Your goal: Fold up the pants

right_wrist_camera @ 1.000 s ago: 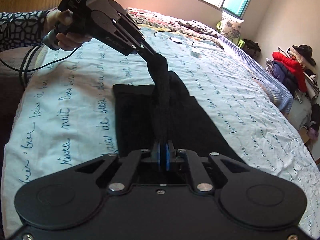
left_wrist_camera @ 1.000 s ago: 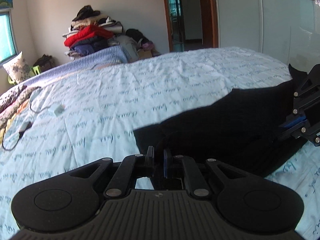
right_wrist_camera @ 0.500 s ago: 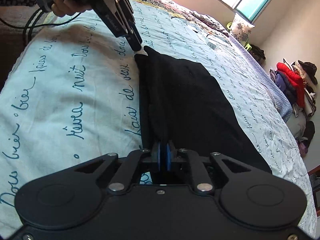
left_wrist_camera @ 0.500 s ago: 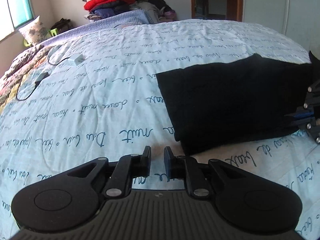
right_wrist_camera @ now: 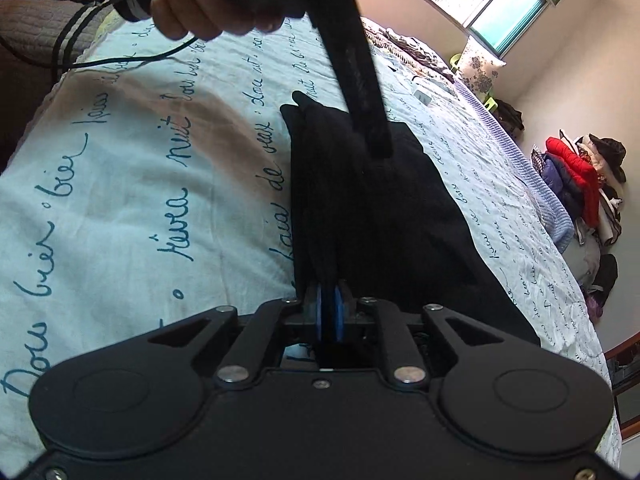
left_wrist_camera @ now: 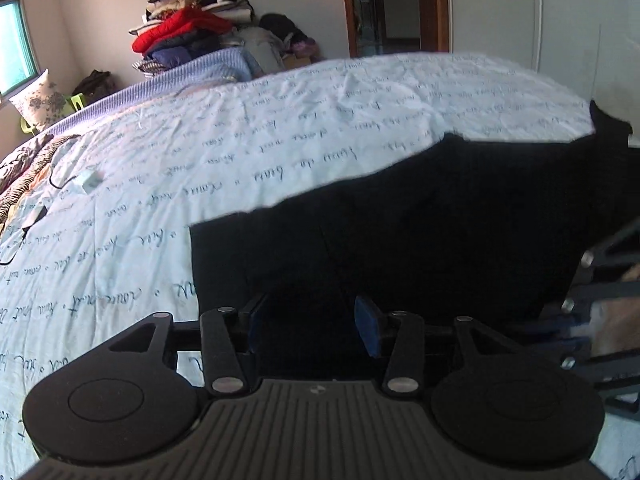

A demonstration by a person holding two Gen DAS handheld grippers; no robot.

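Observation:
The black pants (left_wrist_camera: 420,220) lie folded flat on the pale blue bedspread (left_wrist_camera: 240,152). My left gripper (left_wrist_camera: 312,324) is open, its blue pads wide apart just over the near edge of the pants. My right gripper (right_wrist_camera: 329,312) is shut on the folded near edge of the pants (right_wrist_camera: 360,200). In the right wrist view the left gripper's body (right_wrist_camera: 356,72) reaches down onto the far part of the pants, held by a hand (right_wrist_camera: 200,8). The right gripper shows blurred at the right edge of the left wrist view (left_wrist_camera: 592,320).
A pile of clothes (left_wrist_camera: 188,36) stands beyond the bed by the wall. A white charger and cable (left_wrist_camera: 88,180) lie on the bed at the left. A doorway (left_wrist_camera: 392,4) and a white wardrobe (left_wrist_camera: 560,20) are at the back. A window (right_wrist_camera: 492,4) is behind the pillows.
My left gripper let go of the pants, opened wide, and moved back over their near edge. The right gripper stays shut on the fold.

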